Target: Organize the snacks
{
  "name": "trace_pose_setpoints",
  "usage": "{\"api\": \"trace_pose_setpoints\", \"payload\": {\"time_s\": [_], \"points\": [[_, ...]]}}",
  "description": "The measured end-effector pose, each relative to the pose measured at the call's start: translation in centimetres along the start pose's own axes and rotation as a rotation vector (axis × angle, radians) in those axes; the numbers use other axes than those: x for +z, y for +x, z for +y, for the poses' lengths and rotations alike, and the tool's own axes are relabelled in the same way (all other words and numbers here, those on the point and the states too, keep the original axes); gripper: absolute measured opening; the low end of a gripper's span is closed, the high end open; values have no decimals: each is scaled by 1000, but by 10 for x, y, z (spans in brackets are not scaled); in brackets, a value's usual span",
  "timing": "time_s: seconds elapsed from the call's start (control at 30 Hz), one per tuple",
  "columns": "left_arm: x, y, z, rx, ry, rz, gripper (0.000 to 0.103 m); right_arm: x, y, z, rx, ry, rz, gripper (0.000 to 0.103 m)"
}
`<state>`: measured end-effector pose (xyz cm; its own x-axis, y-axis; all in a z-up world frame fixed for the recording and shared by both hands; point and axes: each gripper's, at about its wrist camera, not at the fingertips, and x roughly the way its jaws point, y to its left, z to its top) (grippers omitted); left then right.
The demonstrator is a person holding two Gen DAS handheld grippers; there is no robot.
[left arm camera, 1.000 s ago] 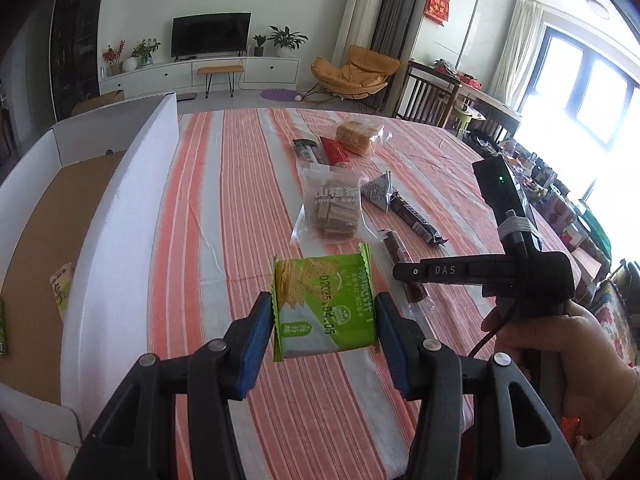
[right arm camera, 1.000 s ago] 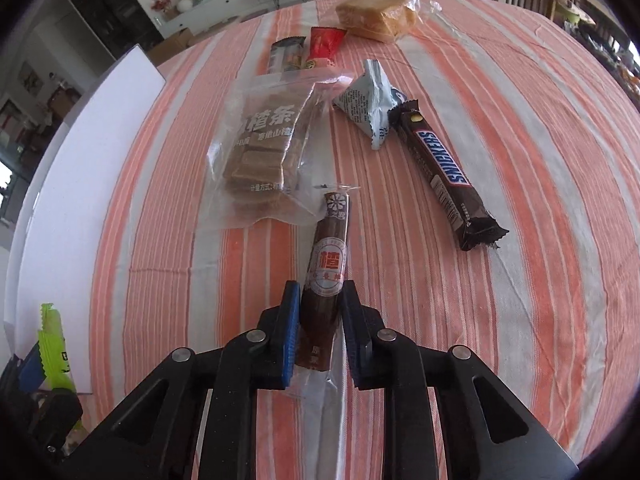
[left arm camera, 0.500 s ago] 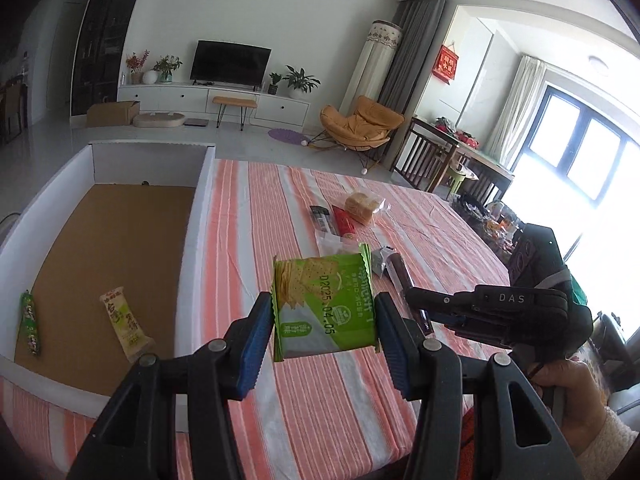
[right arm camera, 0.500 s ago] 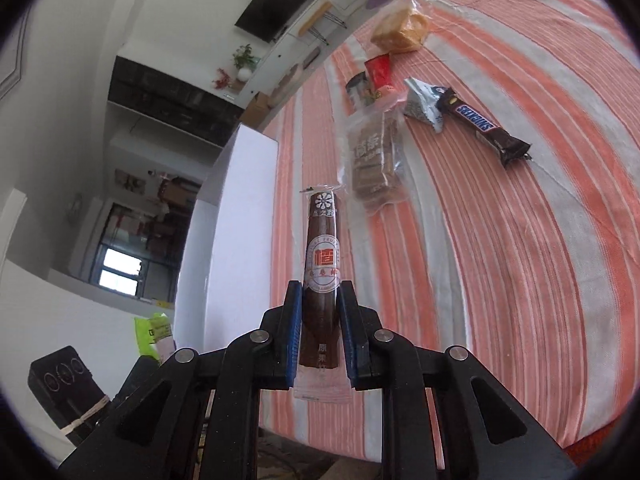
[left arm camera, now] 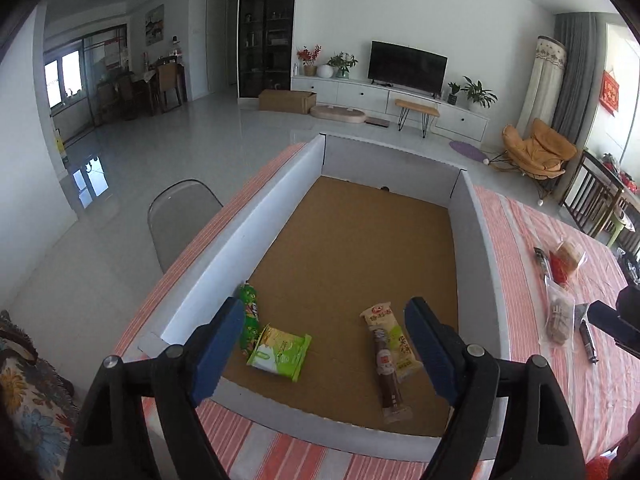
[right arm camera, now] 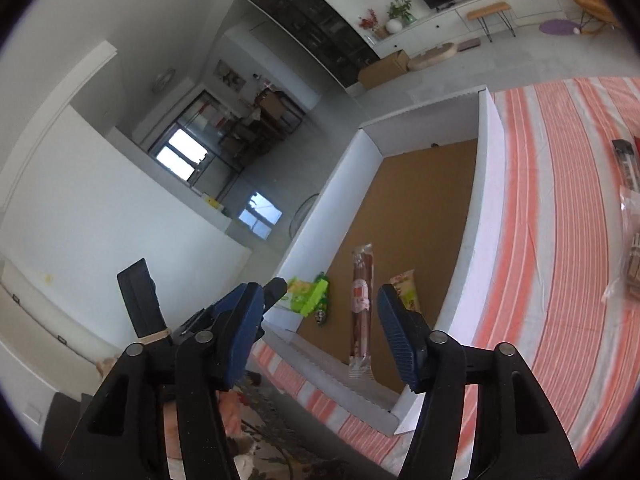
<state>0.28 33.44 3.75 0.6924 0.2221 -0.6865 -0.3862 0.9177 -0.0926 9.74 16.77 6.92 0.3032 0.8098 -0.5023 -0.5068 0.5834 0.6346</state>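
Both the left gripper (left arm camera: 324, 326) and right gripper (right arm camera: 320, 320) have their jaws wide apart, holding nothing. The green cracker pack (left arm camera: 279, 347) and brown sausage stick (left arm camera: 386, 368) lie in the box (left arm camera: 476, 248), just past the jaws. More snacks (left arm camera: 560, 312) wait on the worktop (left arm camera: 532, 264), off to the right. Swinging back low could bump the box wall and push the box.

Bare box floor (left arm camera: 360, 240) beyond snacks (left arm camera: 280, 346)
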Motion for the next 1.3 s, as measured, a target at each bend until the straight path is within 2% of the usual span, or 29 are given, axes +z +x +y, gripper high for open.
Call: {"api": "trace_pose_setpoints", "payload": {"time_s": [0.07,0.13,0.2,0.27,0.33,0.43,0.47,0.53,0.6,0.7,0.8,0.9,1.0,1.1,1.3], "points": [[-10,-1,-16,-40,18,0,88,-13,-13,-23,-128,-37,-18,69],[-17,-7,-43,-112,59,3,88,-29,-36,-50,-296,-67,-56,69],[-24,-13,-78,-201,117,4,89,-43,-59,-83,-494,-82,-93,69],[-35,-26,-122,-297,189,9,95,-56,-85,-116,-721,-71,-122,69],[-44,-33,-169,-403,274,22,103,-66,-113,-150,-890,-8,-158,69],[-65,-26,-231,-526,366,97,103,-82,-158,-200,-1027,162,-210,69],[-73,-22,-252,-552,390,123,103,-87,-169,-216,-1051,219,-217,69],[-87,-2,-284,-552,438,149,103,-102,-192,-233,-1076,275,-235,69],[-96,20,-314,-510,487,137,103,-114,-212,-241,-1103,313,-261,69],[-111,58,-339,-416,543,102,103,-123,-238,-246,-1032,418,-360,69],[-118,100,-341,-340,553,112,102,-127,-240,-246,-1039,432,-397,71],[-122,125,-340,-310,538,153,102,-128,-236,-251,-1030,455,-398,72],[-122,132,-337,-312,506,169,101,-130,-235,-258,-1023,489,-389,72],[-123,143,-339,-339,492,218,101,-133,-232,-261,-1034,504,-377,72],[-123,144,-339,-336,494,220,103,-128,-216,-265,-1102,470,-297,72]]}}
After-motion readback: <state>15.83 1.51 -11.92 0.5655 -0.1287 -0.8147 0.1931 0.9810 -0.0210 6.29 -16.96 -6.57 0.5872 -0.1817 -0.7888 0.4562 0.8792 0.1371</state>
